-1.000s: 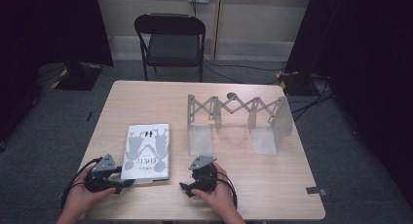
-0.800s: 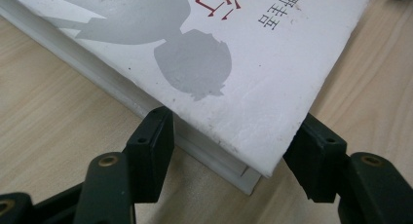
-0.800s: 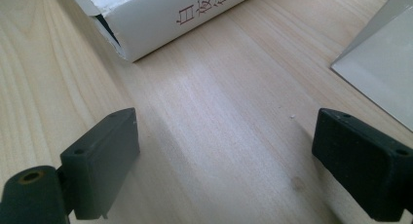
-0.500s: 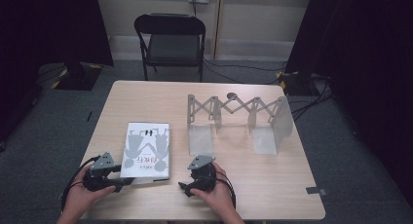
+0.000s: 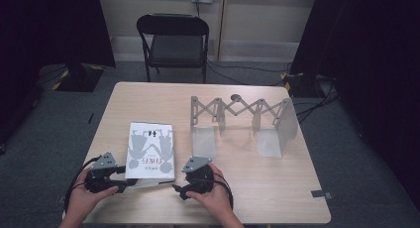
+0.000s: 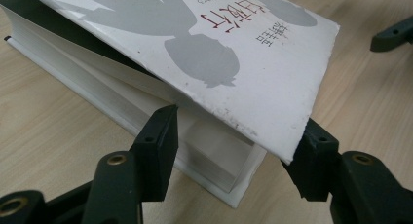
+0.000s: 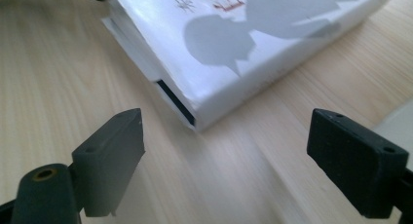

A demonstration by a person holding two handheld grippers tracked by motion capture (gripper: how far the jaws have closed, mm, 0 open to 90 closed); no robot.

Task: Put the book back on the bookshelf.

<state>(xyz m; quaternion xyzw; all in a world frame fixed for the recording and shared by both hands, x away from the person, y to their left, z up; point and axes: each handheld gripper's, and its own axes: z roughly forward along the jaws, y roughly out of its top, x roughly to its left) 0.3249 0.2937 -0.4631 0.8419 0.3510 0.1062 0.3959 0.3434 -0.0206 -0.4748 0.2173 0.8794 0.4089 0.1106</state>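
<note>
A white book (image 5: pixel 151 149) with grey figures and red characters on its cover lies flat on the wooden table (image 5: pixel 257 183). My left gripper (image 5: pixel 130 181) is at the book's near left corner. In the left gripper view the book (image 6: pixel 229 53) has its front cover lifted off the pages, and the left gripper (image 6: pixel 241 124) stands open around that corner. Its jaws have just been closing, with the cover's corner against one jaw. My right gripper (image 5: pixel 177 190) is near the book's near right corner. It (image 7: pixel 226 131) is open, its jaws narrowing slightly, nothing between them, the book (image 7: pixel 234 44) just ahead.
An expanding metal rack (image 5: pixel 237 111) with translucent dividers stands at the table's back right. A black folding chair (image 5: pixel 173 39) sits beyond the far edge. A piece of tape (image 5: pixel 319 193) marks the near right corner. One finger (image 6: pixel 392 34) of the right gripper shows beyond the book.
My right gripper has shifted a little left toward the book and risen slightly. The left hand has stayed by the book's corner.
</note>
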